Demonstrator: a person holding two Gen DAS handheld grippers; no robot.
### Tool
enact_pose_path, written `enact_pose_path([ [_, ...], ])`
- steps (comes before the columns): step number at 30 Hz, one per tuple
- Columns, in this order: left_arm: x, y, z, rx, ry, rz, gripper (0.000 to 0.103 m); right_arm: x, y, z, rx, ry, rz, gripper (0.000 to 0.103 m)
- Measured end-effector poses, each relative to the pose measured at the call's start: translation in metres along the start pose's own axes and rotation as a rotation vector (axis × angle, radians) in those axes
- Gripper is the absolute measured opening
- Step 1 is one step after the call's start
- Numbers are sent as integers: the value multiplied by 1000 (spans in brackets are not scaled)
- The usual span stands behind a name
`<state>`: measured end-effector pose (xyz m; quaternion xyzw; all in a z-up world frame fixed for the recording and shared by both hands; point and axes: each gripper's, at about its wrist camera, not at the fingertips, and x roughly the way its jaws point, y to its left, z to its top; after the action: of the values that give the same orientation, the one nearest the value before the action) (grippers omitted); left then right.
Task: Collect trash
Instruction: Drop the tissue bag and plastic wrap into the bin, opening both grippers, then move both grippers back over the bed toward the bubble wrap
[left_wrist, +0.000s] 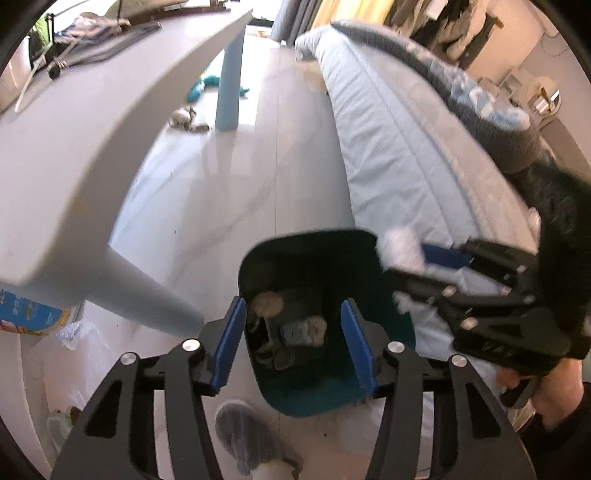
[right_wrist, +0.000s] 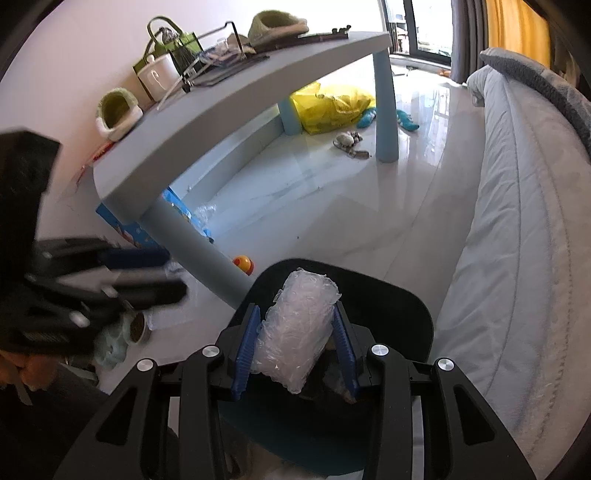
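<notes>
Right tool (right_wrist: 295, 343) clamps bubble wrap wad (right_wrist: 297, 328) above trash bin (right_wrist: 417, 325); left tool (left_wrist: 293, 347) open, w/ nothing held.

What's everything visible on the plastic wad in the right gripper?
The plastic wad is a crumpled, translucent, bubble-wrap-like bundle, roughly oblong and standing on end. The right gripper is shut on it, a blue pad pressing each side, and holds it above the open dark teal trash bin. In the left wrist view it shows as a white blur over the bin's rim.
</notes>
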<state>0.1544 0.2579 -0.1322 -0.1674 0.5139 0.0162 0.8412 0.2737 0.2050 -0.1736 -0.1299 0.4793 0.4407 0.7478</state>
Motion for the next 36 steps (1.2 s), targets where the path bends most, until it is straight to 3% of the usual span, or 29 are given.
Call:
enact_pose_path([
  [12, -40, -5, 11, 10, -212, -36, 48, 33, 5, -15, -10, 168, -28, 41],
  [14, -46, -9, 13, 25, -242, -22, 48, 35, 6, -19, -10, 189, -28, 47],
  [16, -53, -14, 14, 35, -275, -19, 48, 36, 7, -21, -12, 198, -40, 63],
  [20, -61, -21, 17, 43, -310, -19, 48, 27, 10, -20, -15, 178, -29, 70],
  [25, -73, -27, 19, 30, -354, -7, 58, 10, 8, -20, -8, 133, -32, 72],
  [36, -86, -64, 27, 50, -404, 4, 74, -58, -4, -17, -24, -61, -65, 81],
])
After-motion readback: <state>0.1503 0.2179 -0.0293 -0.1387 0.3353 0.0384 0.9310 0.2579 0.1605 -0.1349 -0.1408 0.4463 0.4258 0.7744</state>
